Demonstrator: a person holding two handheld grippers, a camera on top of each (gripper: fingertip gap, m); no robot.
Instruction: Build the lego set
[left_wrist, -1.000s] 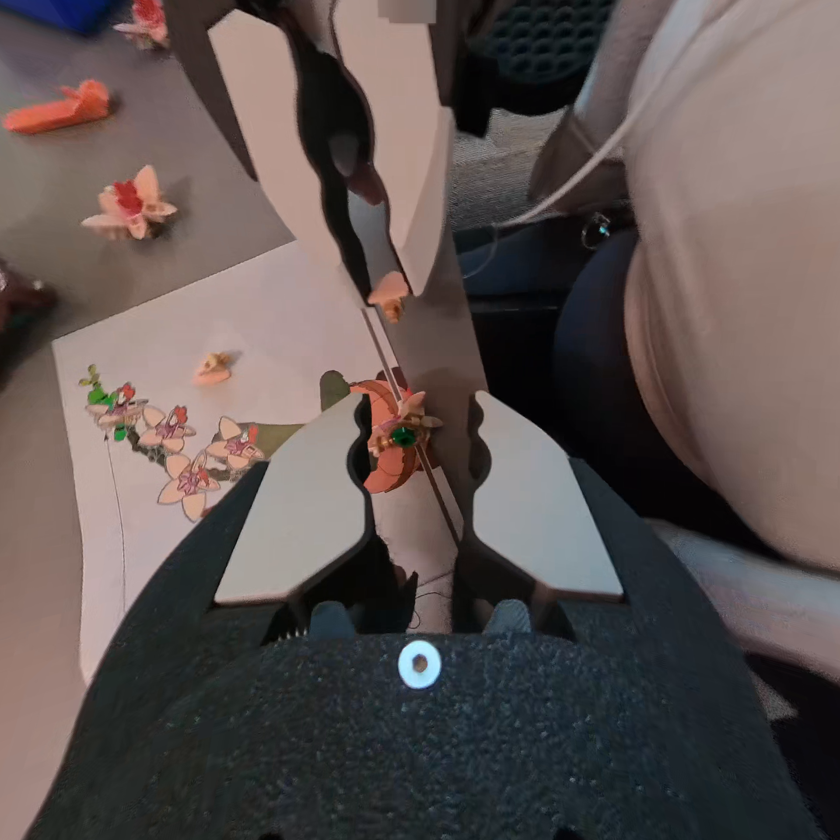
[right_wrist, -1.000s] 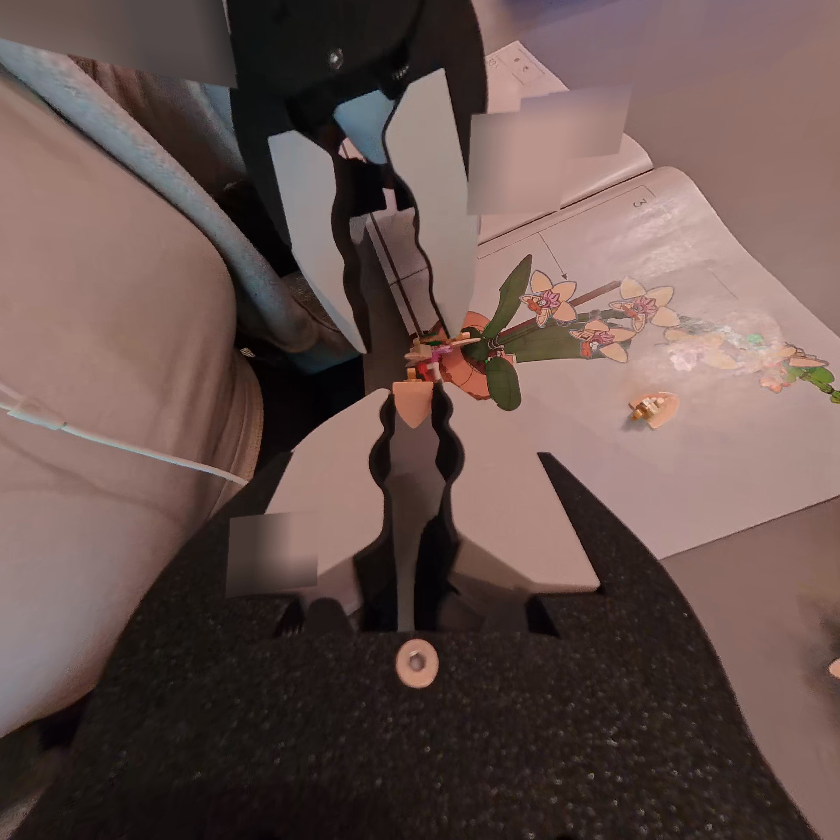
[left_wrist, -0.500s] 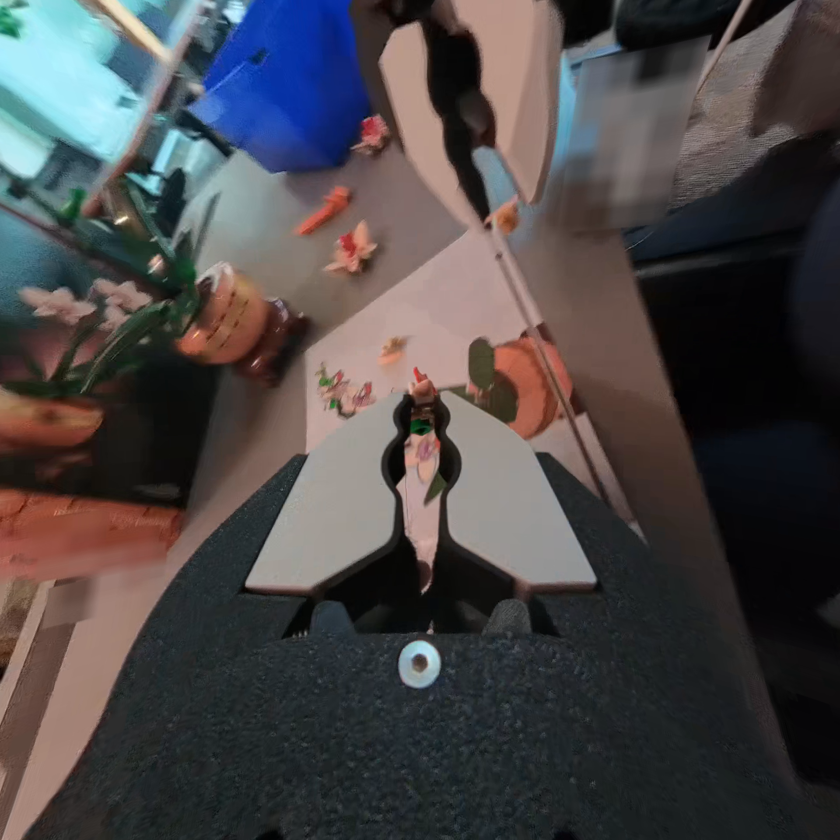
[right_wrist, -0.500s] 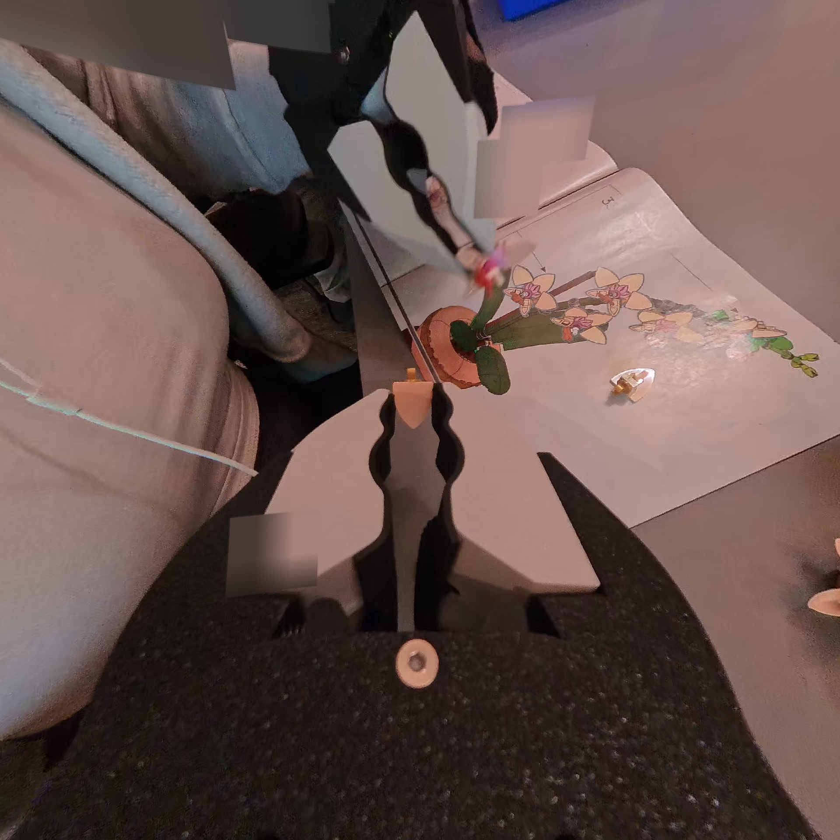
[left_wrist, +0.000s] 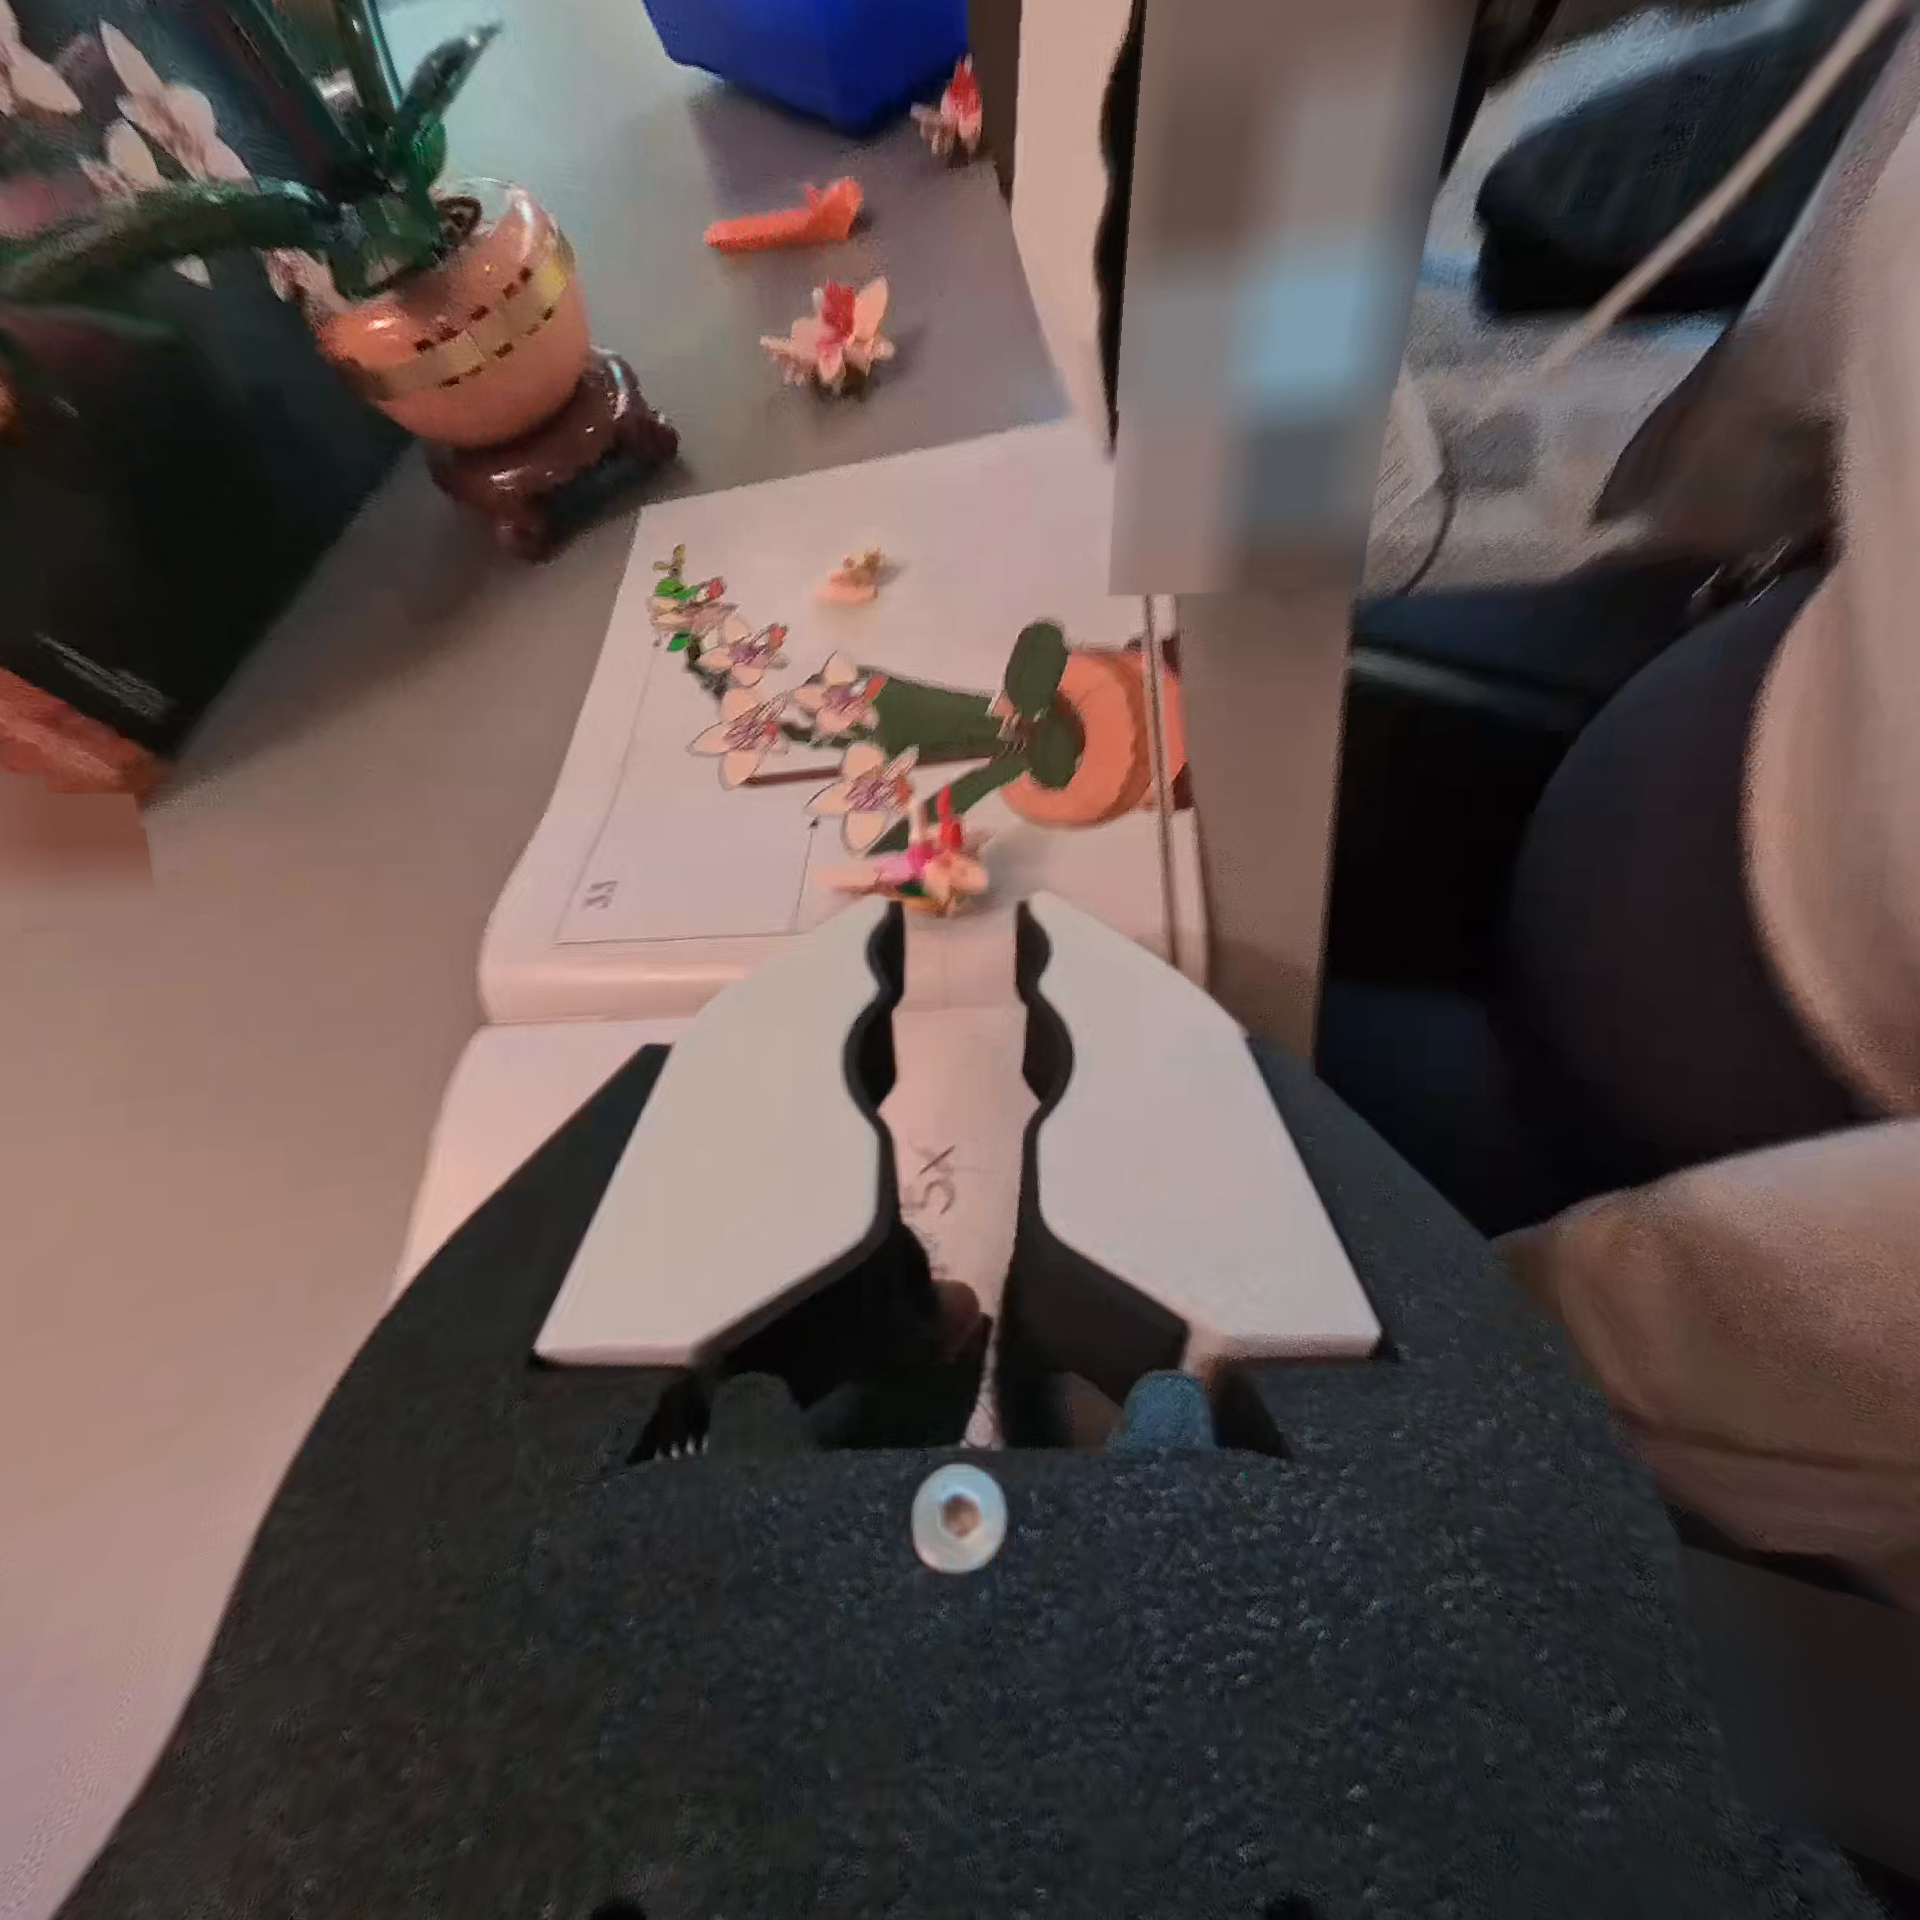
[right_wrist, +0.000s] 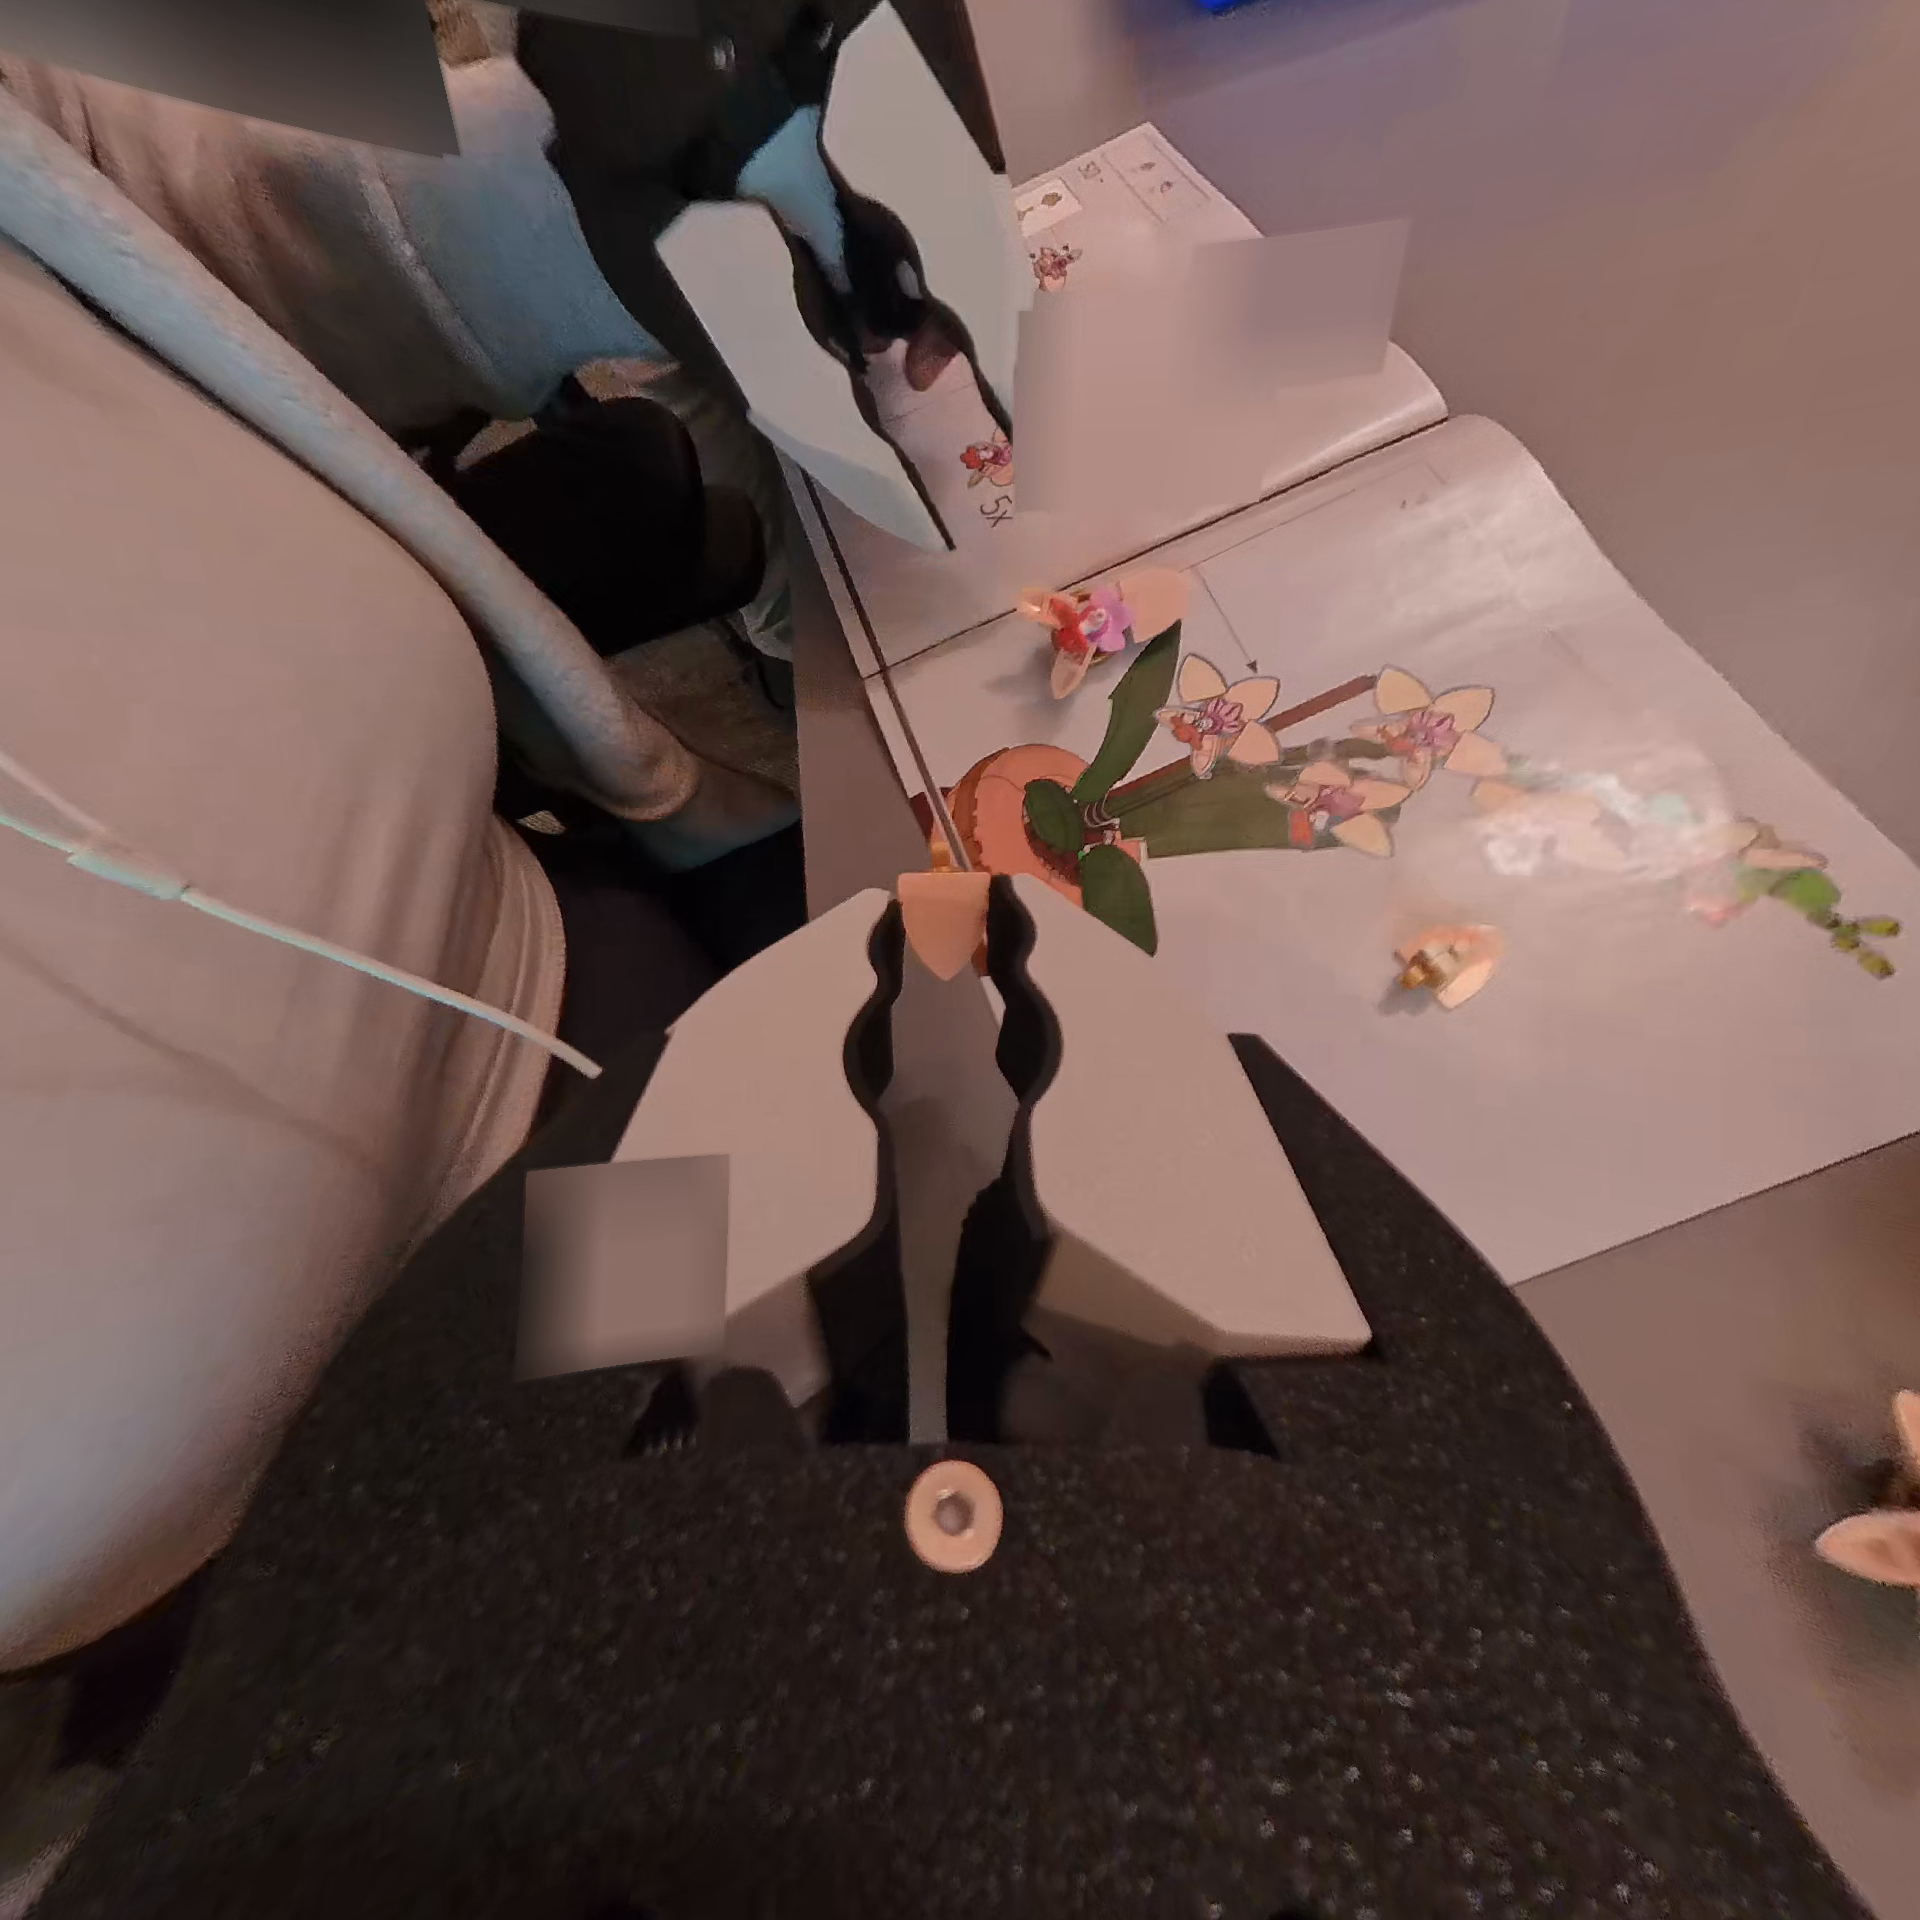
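Observation:
My left gripper is open and empty over the open instruction booklet. A small partly built flower with pink, red and cream parts lies on the page just beyond its fingertips; it also shows in the right wrist view. My right gripper is shut on a cream petal piece, held above the table's near edge. The left gripper shows beyond it, jaws apart. A loose cream petal piece lies on the booklet page.
A lego orchid pot stands far left beside a black box. A built flower, an orange piece and a blue bin lie farther back. Another flower sits at the right. The person's body is close by.
My left gripper carried the small flower away from the right gripper to over the booklet, opened and left it on the page. My right gripper still holds the petal.

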